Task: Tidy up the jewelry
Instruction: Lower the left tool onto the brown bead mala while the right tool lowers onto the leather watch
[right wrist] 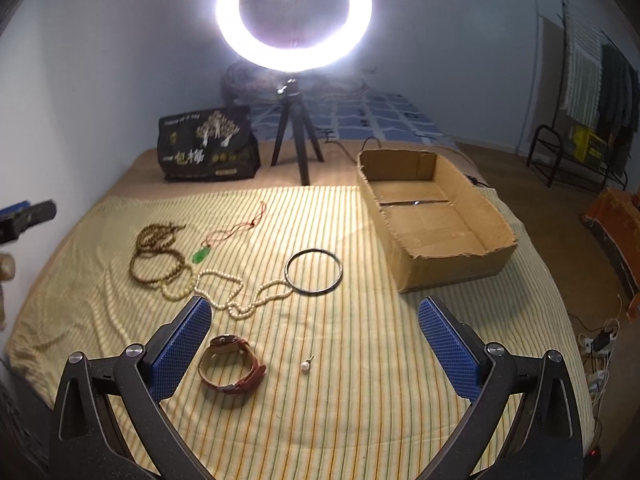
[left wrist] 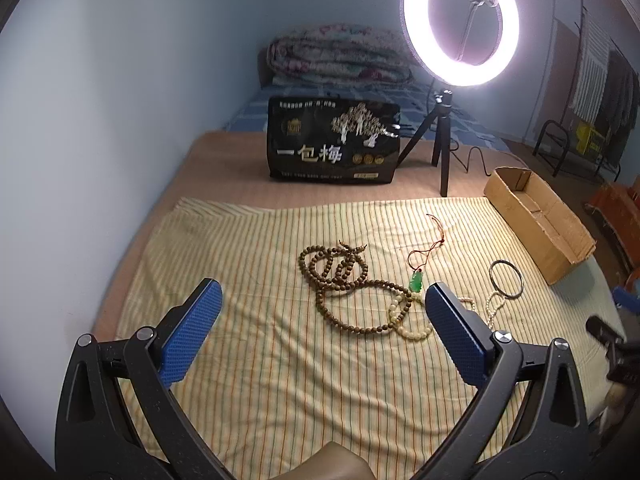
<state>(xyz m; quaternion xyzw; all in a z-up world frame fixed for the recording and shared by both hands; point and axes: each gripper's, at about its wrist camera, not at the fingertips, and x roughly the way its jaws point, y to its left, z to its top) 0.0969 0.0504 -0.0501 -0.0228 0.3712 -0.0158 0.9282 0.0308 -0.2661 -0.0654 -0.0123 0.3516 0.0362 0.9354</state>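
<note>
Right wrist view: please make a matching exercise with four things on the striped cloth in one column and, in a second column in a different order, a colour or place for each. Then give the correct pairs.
Column one:
1. watch
2. bangle
3. pendant
4. cardboard box

Column two:
A. green, on a red cord
B. empty, at the right edge of the cloth
C. brown strap, nearest the right claw
D. thin dark ring, touching the end of the pearl strand

Pairs: 1-C, 2-D, 3-A, 4-B
</note>
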